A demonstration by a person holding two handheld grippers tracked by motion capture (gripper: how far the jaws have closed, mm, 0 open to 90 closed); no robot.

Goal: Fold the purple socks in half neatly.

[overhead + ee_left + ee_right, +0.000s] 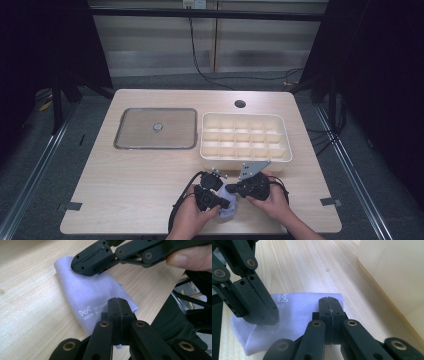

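A person sits at the near edge of a pale wooden table (pixel 140 190), holding a black two-jaw gripper in each hand. Between the hands lies a small lavender cloth (pixel 228 209), close to the table's front edge, already doubled over into a soft tapered bundle.

The left gripper (pixel 227 204) has its jaws pressed together on the cloth's nearer end. In the left gripper view the closed tips (pixel 117 302) sit over the fabric beside the printed mark. The right gripper (pixel 231 190) is likewise clamped on the far end of the cloth; in the right gripper view its jaws meet in a thin seam at the fabric's folded edge (pixel 329 302).

The step in hand appears to be folding or rolling the cloth, both ends pinched. The next move likely calls for one gripper to carry its end over while the other holds firm, keeping the edges aligned near the table's lip.

White print on the cloth (pixel 95 293) shows a wave-like logo with two lines of capitals; the first begins "TECHN", the rest is too small or covered to read surely.

Farther back, on the right, stands a cream divided tray (pixel 245 156) of small compartments, apparently empty. To its left lies a flat square grey lid (pixel 156 129) with a central knob. Beyond, a round hole (pixel 240 104) pierces the tabletop.
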